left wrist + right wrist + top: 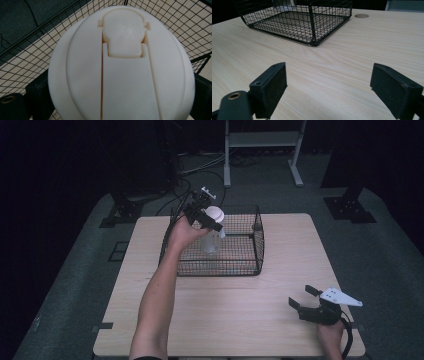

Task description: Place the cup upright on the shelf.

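we note the left gripper (209,220) clamped on a clear bottle (212,240) just under its white flip-top lid (122,65), held inside the black wire basket (257,245); whether its base touches the basket floor we cannot tell. we judge the smooth lid may slip between the jaws, or the bottle tip on the mesh if released early. the bottle stands roughly upright, its body transparent. the right gripper (302,296) rests on the table (240,310), jaws wide and empty.
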The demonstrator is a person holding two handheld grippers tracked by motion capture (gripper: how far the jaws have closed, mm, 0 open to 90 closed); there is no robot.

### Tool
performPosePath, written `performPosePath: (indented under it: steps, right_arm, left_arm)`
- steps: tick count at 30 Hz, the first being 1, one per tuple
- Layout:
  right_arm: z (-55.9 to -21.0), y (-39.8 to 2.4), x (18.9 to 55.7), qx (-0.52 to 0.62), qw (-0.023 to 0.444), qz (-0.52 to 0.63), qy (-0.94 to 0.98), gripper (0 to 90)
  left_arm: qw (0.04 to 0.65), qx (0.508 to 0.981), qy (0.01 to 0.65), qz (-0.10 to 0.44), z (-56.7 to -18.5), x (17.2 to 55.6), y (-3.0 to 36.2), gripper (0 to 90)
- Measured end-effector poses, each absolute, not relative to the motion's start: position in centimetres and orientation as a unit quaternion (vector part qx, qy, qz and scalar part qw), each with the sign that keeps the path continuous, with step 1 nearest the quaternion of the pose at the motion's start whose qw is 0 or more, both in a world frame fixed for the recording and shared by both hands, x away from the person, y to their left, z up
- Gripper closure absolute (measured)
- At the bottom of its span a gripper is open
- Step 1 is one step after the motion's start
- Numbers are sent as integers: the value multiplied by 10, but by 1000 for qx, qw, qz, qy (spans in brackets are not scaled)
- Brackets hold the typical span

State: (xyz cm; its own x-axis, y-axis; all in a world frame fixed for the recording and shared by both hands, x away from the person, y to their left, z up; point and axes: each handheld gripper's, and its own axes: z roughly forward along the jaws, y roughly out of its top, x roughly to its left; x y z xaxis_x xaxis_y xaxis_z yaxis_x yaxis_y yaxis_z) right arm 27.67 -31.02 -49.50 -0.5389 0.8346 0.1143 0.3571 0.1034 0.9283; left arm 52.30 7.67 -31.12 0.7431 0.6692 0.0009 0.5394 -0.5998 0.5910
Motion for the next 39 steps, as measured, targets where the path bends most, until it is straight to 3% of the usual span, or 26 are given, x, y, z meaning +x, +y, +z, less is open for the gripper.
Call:
performPosePath:
  steps: [16, 39]
  right_arm:
    - [-495, -311, 280, 428, 226, 517, 706, 129]
    - [-495, -309, 279, 424, 228, 511, 712, 129]
  left_arm:
    - [289, 886, 345, 112, -346, 521, 75, 53]
    - [296, 887, 339, 106, -348, 515, 85, 49]
